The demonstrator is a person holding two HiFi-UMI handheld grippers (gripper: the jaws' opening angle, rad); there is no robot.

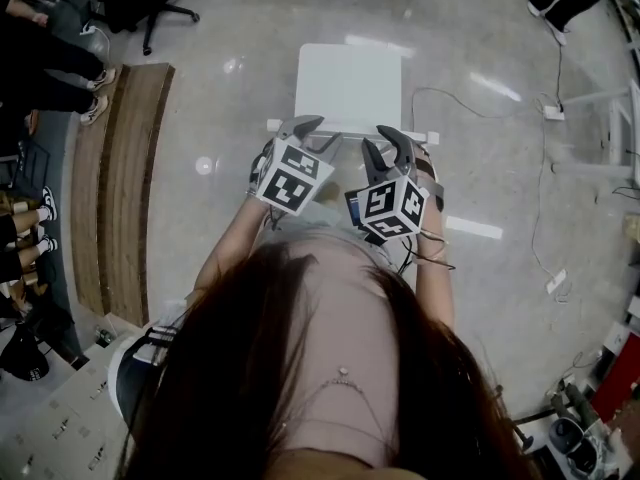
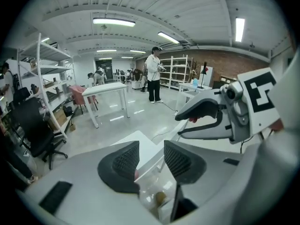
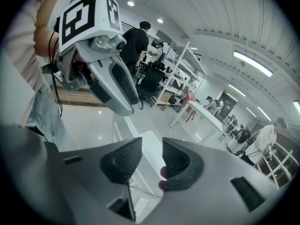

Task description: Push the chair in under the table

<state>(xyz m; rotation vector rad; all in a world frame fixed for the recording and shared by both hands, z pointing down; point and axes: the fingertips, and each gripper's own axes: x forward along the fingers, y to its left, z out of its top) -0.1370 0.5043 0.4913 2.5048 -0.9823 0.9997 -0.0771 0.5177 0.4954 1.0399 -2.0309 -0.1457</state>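
Nearest the lens: the person's dark hair, head bent over the work.

Chair: white, standing on the pale floor directly ahead of the person. The seat points away from the person. The top rail of the back is the chair's closest part and its long axis runs side to side.

Hands: both forearms reach forward and down to the rail, side by side, marker cubes facing up. Left gripper sits at the rail's left part, right gripper at its right part; both point slanting downward over the back toward the seat.

Jaws: left pair spread, the white rail passing through the gap, pads not pressing on it. Right pair also spread, a narrower gap, the chair's white edge showing between the pads, no grip seen.

Around the chair: a wooden bench lies to its left, long side parallel to the seat's direction. A cable trails on the floor to its right. A white table stands well beyond the chair
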